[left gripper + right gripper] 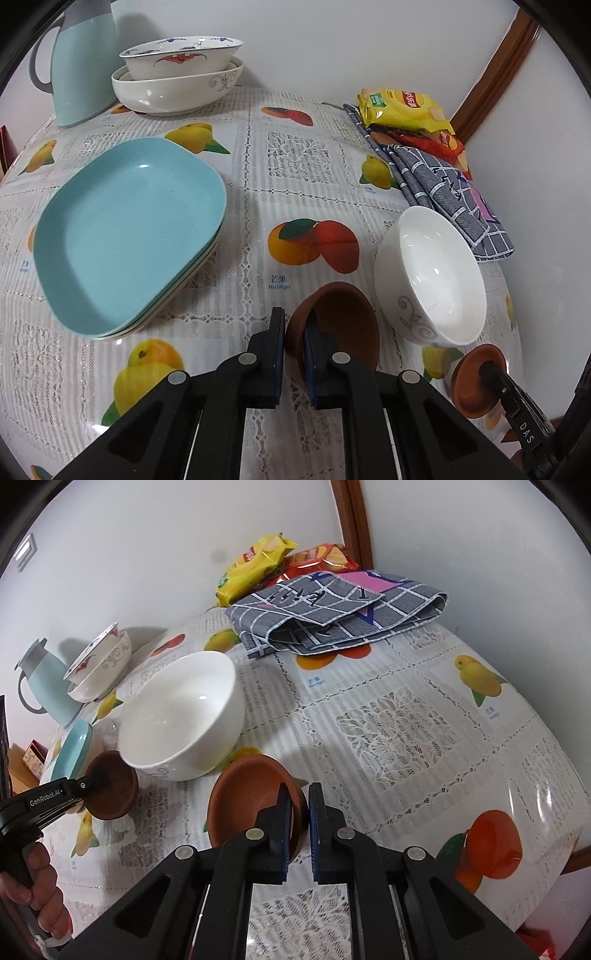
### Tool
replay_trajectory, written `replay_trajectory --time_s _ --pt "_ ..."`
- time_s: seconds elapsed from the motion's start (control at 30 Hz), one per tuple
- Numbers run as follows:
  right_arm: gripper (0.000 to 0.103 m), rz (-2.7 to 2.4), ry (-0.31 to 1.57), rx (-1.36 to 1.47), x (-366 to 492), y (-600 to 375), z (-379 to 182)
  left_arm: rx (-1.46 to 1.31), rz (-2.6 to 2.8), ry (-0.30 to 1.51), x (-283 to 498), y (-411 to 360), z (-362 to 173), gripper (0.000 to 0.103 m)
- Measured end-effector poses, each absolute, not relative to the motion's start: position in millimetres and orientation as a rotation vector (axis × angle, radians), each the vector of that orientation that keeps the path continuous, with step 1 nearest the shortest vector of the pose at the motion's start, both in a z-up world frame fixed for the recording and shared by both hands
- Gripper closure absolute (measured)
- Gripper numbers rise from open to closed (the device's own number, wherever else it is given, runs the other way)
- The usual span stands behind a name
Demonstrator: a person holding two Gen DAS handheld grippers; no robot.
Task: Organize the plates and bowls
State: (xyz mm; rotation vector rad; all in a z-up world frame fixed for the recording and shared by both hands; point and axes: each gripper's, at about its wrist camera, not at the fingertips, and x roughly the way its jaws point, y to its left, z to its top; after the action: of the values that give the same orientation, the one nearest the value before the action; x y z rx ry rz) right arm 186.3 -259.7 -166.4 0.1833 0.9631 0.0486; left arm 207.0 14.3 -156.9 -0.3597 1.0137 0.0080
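My left gripper is shut on the rim of a small brown bowl, also in the right wrist view. My right gripper is shut on the rim of a second small brown dish, seen at lower right in the left wrist view. A white bowl stands between the two brown ones, also seen in the right wrist view. A stack of plates with a blue one on top lies to the left. Two nested patterned bowls stand at the back.
A light blue jug stands at the back left by the wall. A folded grey checked cloth and snack bags lie in the far right corner. The table's edge runs along the right.
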Motion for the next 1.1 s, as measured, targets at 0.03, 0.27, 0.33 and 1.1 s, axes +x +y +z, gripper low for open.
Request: replay_trajectory --time_s 0.03,0.27,0.33,1.1 --pt "0.094 0.051 0.96 0.185 184.5 -258.7 -164.5 -0.363 0.004 1.01 204.8 15.1 -154.7 0.093" --pt "0.094 0.053 0.932 0.191 172.0 -253.2 -145.6 -0.384 -0.007 0.984 191.8 22.8 -135.5 0.093" --pt "0.094 0.055 0.92 0.189 169.5 -251.1 -138.9 -0.387 -0.006 0.974 187.3 25.4 -129.3 0.093" --pt "0.094 0.06 0.84 0.161 179.9 -228.1 -77.4 -0.41 -0.014 0.85 158.2 60.8 -68.2 0.093"
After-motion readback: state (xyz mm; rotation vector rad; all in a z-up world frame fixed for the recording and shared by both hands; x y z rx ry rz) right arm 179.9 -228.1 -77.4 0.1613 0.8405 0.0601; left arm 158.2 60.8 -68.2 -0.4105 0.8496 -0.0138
